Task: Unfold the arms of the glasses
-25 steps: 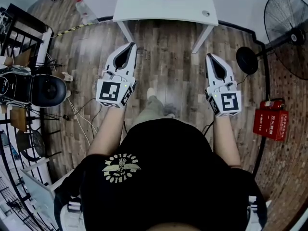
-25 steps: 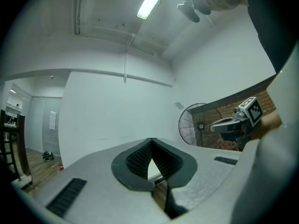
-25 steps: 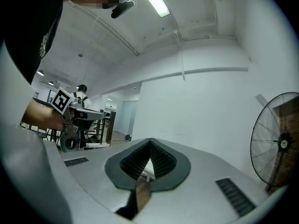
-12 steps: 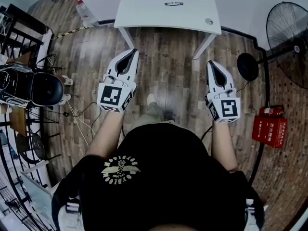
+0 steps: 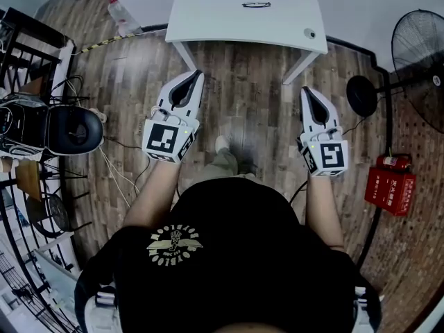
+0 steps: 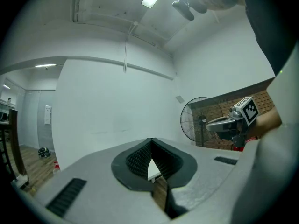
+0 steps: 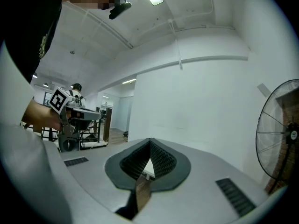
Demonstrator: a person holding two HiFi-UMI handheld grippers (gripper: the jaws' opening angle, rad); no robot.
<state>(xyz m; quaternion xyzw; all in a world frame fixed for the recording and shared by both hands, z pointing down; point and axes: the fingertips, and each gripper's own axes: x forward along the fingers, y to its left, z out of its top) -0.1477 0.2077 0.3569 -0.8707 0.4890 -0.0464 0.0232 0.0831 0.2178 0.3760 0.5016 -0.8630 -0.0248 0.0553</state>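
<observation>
Left gripper (image 5: 197,73) and right gripper (image 5: 306,89) sit closed, empty; if I arrive shut, I shove the top-centre glasses (image 5: 257,5).

Left claw (image 5: 196,73), right claw (image 5: 306,89) nearer table (image 5: 208,21)
</observation>
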